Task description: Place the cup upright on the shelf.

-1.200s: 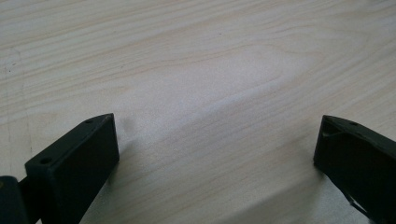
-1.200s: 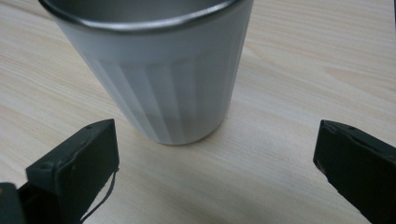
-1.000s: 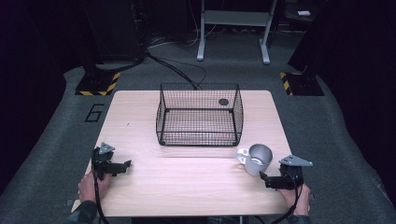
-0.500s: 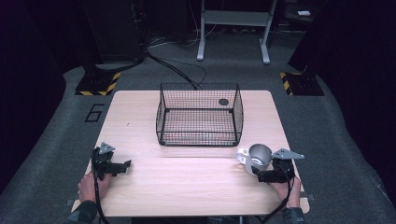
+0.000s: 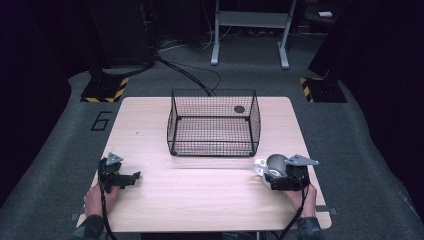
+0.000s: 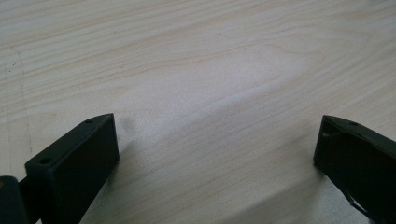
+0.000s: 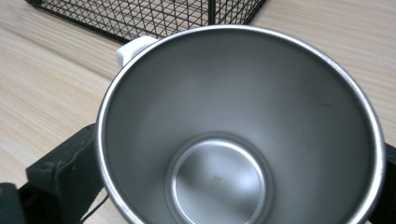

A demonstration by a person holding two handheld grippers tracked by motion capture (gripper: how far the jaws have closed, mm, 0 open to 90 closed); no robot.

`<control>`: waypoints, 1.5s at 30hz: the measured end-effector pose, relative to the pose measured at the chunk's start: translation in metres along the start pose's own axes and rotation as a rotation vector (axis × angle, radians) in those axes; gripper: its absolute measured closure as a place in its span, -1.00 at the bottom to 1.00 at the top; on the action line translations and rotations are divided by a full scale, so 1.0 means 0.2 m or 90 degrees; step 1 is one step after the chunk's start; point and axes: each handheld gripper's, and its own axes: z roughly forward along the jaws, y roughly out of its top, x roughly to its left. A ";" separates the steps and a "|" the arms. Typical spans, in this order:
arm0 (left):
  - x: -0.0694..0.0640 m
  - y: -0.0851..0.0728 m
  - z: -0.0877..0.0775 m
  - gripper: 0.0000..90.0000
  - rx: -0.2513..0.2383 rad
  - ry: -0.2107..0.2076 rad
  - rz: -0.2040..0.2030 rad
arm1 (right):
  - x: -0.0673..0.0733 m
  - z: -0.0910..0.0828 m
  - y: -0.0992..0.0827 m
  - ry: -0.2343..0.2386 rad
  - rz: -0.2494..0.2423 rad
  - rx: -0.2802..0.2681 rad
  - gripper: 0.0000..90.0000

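Observation:
A steel cup (image 5: pixel 274 163) with a white handle (image 5: pixel 259 165) stands on the wooden table (image 5: pixel 200 195) at the right, just in front of a black wire basket (image 5: pixel 215 148). My right gripper (image 5: pixel 277 175) is open, one jaw on each side of the cup. The right gripper view looks down into the cup (image 7: pixel 233 116), with my right gripper (image 7: pixel 238 142) astride it and the basket (image 7: pixel 154 14) just beyond. My left gripper (image 5: pixel 132 176) rests open near the table's left front, and in its own view my left gripper (image 6: pixel 217 126) has only bare wood between its jaws.
A small dark disc (image 5: pixel 239 109) shows through the basket's mesh at its far right corner. Beyond the table are dark floor, cables and stand feet with yellow-black tape (image 5: pixel 105 90). A person's hands hold both grippers at the near edge.
My right gripper has moved left and forward from beside the cup until its jaws stand around it. The left gripper has stayed in place.

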 end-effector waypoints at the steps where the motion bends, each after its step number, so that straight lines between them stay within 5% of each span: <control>1: 0.00 0.00 0.00 -1.00 0.001 0.000 0.000 | 0.00 0.00 0.00 -0.001 0.003 -0.002 -0.99; 17: 0.00 0.00 0.00 -1.00 -0.006 0.003 -0.001 | 0.01 -0.01 0.00 -0.029 -0.005 -0.004 -0.85; 45: 0.00 0.00 0.00 -1.00 -0.002 0.001 -0.001 | 0.12 -0.06 0.11 0.013 -0.030 -0.023 -0.84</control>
